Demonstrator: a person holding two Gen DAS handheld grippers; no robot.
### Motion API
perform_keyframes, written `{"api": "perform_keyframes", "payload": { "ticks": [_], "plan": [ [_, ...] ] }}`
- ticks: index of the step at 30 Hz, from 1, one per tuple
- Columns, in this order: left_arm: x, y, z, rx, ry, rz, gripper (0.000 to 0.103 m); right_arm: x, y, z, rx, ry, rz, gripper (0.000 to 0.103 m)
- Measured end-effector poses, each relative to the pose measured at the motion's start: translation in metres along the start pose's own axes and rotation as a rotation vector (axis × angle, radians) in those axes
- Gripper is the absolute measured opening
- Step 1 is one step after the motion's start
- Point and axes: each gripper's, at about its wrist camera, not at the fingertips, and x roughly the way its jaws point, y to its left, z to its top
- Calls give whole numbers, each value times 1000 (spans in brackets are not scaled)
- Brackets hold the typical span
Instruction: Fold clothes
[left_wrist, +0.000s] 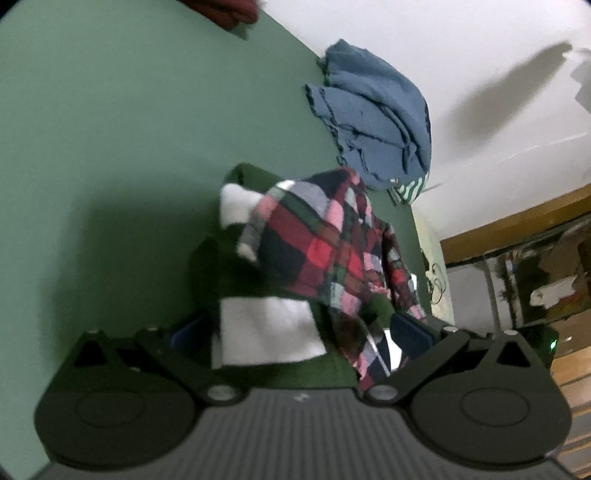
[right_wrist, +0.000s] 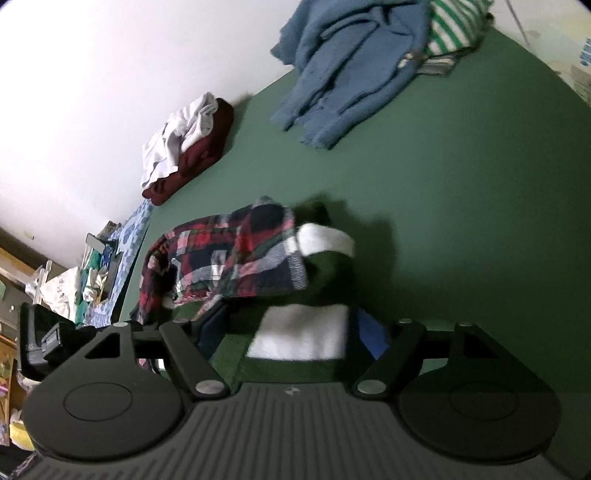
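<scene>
1. The left tongs (left_wrist: 301, 332) stand wide, with the green-and-white striped knit garment (left_wrist: 266, 332) lying between the blue pads; whether the pads press it I cannot tell.
2. The right tongs (right_wrist: 291, 332) stand equally wide, the same striped garment (right_wrist: 303, 332) between them (contact unclear here too).
3. A red, navy and white plaid flannel shirt (left_wrist: 325, 251) is draped over the striped garment, near the front of the green bench (left_wrist: 129, 147).
4. A crumpled blue fleece garment (right_wrist: 351, 62) lies further back against the white wall (right_wrist: 110, 74), partly over a green-and-white striped cloth (right_wrist: 454, 26).
5. A folded maroon garment (right_wrist: 199, 155) with white cloth (right_wrist: 181, 136) on top sits by the wall, well apart from the plaid shirt.
</scene>
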Motion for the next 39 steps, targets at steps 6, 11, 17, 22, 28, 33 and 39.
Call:
{"api": "perform_keyframes", "payload": {
  "ticks": [6,11,17,22,28,33,39],
  "plan": [
    [5,-6,3,21,4,11,102,-2,-6,-6,25,24,24,78],
    [5,-7,6,32,9,11,102,10,-5,-6,34,31,46,80],
    [9,-14,9,86,26,35,102,27,6,-5,8,47,75,82],
    [10,-14,8,104,26,32,102,36,16,-2,-28,45,66,86],
    [13,-13,15,107,27,20,102,43,16,4,-23,53,70,86],
    [16,-18,15,131,36,41,102,41,11,2,-36,56,91,85],
    [20,-26,12,159,35,76,102,40,11,-1,-48,45,108,88]
  ]
}}
